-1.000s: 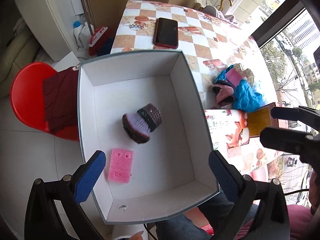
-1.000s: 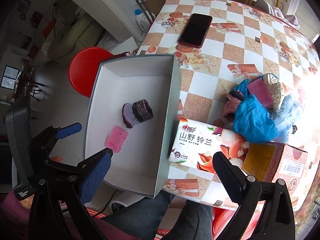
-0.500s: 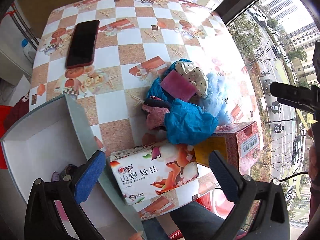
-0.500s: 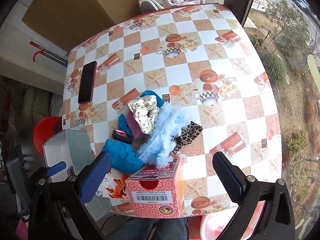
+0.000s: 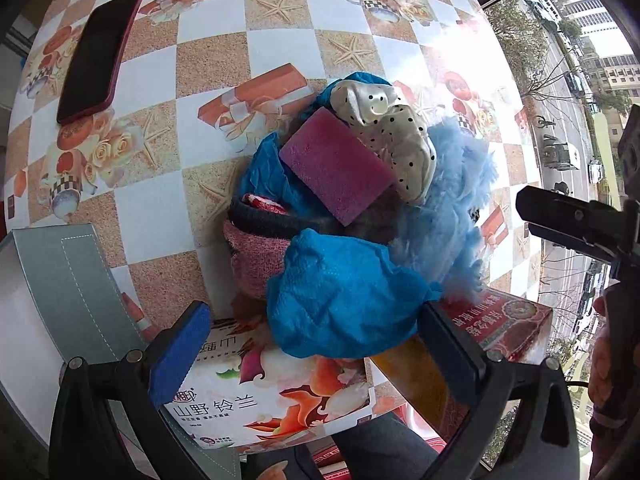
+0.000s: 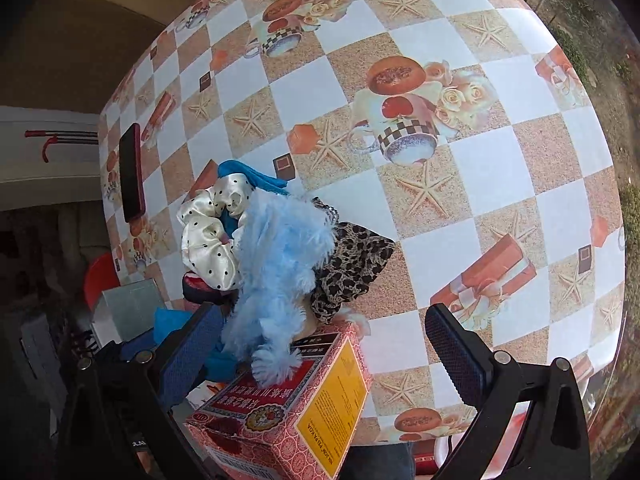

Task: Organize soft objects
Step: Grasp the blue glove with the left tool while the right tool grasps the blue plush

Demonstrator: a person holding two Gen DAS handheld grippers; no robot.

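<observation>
Soft-object pile [image 5: 352, 216]: heaped on the checked table [image 6: 480, 184], touching the far side of two cartons at the near edge.

Key relation: sits straight ahead of the left gripper [image 5: 314, 340], fingers spread wide and holding nothing. Brackets the nearest item, a crumpled blue cloth [image 5: 344, 304] that spills onto the tissue pack [image 5: 272, 392]. No clear long axis to that cloth, just a rounded wad wider than deep. Probably the closer tool for it, with the grey box [image 5: 60, 280] just off to its left.

Right gripper [image 6: 326, 348]: likewise splayed and empty, hovering over the red carton [image 6: 288, 408]. Faces the pile's other flank, where a pale blue fluffy piece [image 6: 280, 264] droops onto the carton lid, nearer its left finger than its right.

Materials and shapes:
- Blue cloth: thin, crinkled, papery-looking; likely to collapse under a pinch.
- Magenta sponge block [image 5: 336, 172]: flat rectangular slab, matte and porous, lying tilted on top with its long side running diagonally.
- Polka-dot scrunchie [image 5: 400, 148]: glossy cream satin, ruffled, leaning against the sponge.
- Fluffy piece: long feathery fibres, shapeless.
- Pink knit [image 5: 256, 256]: ribbed, dark-cuffed, largely buried beneath the rest.
- Leopard-print fabric [image 6: 352, 264]: sheer and gathered, at the pile's right edge.

Phone [image 5: 96, 56]: well apart, beyond the box.
</observation>
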